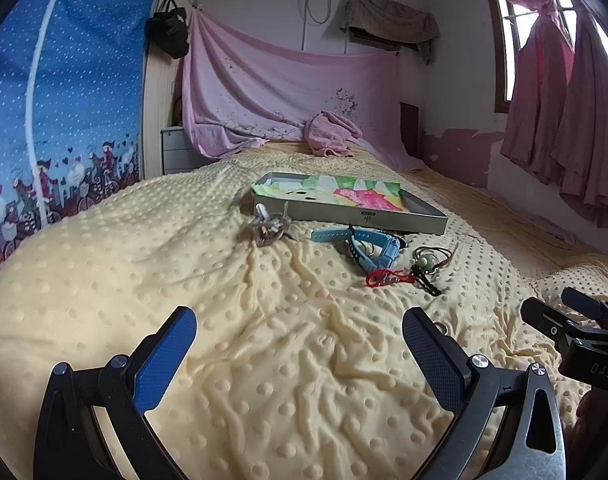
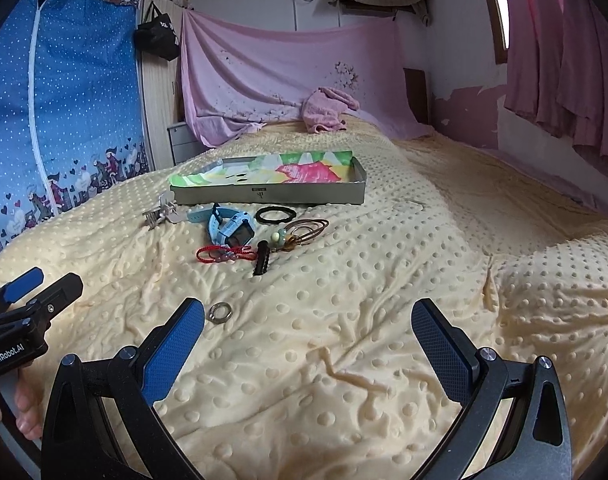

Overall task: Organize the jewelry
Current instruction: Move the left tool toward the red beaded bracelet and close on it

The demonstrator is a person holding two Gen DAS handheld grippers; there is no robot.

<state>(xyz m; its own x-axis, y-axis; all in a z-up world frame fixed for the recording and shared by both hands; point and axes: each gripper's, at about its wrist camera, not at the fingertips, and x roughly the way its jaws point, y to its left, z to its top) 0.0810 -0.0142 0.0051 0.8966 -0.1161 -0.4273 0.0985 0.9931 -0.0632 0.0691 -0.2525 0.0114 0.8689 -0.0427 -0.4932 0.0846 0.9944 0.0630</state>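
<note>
A shallow grey tin tray (image 2: 355, 184) lined with colourful paper lies on the yellow dotted blanket; it also shows in the left wrist view (image 1: 343, 214). In front of it lie a hair claw clip (image 2: 162, 210), a blue watch (image 2: 228, 226), a black ring band (image 2: 275, 215), brown cords with a green bead (image 2: 304, 230), a red cord bracelet (image 2: 220, 255), a black clip (image 2: 262, 262) and a silver ring (image 2: 220, 312). My left gripper (image 1: 300, 344) is open and empty, short of the pile. My right gripper (image 2: 307, 336) is open and empty, its left finger beside the silver ring.
A pink towel (image 2: 327, 108) lies at the bed's far end by a pink sheet on the wall. A blue fabric wardrobe (image 2: 64, 100) stands left. Pink curtains (image 2: 563, 60) hang right. The blanket (image 2: 423, 280) is wrinkled.
</note>
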